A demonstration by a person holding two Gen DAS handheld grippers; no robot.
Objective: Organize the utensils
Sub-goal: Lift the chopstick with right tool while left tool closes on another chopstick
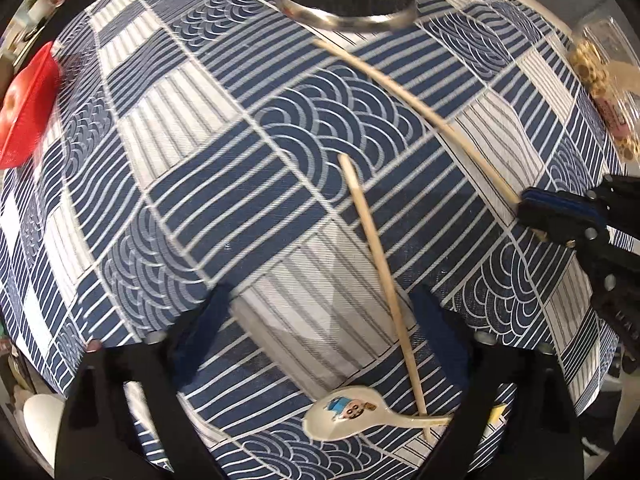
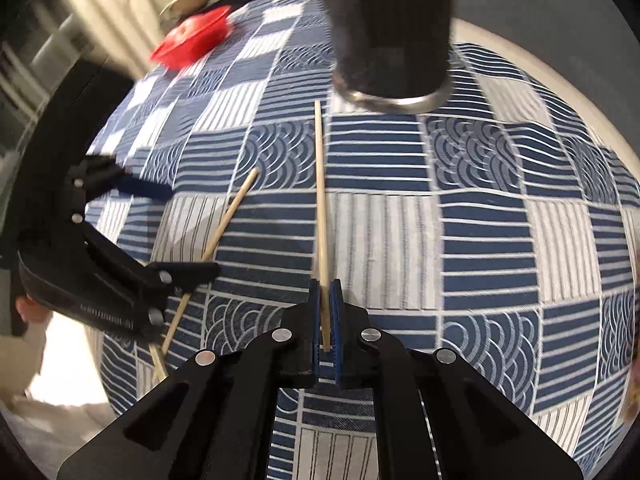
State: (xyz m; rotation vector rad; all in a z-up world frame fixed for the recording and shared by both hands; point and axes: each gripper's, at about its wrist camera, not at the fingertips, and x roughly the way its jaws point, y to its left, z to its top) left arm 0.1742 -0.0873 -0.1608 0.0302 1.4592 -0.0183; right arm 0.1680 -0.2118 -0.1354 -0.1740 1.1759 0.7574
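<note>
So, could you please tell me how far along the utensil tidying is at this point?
Nothing looks put away yet; what the dark mesh holder contains cannot be seen. In hand: the right tool is shut on one chopstick, its far end pointing toward the holder. Left to do: the second chopstick lies on the tablecloth between the open left tool's fingers, its lower end crossing the ceramic spoon.

Blue patterned tablecloth (image 2: 480,240), pale curtain (image 2: 92,12) behind.
</note>
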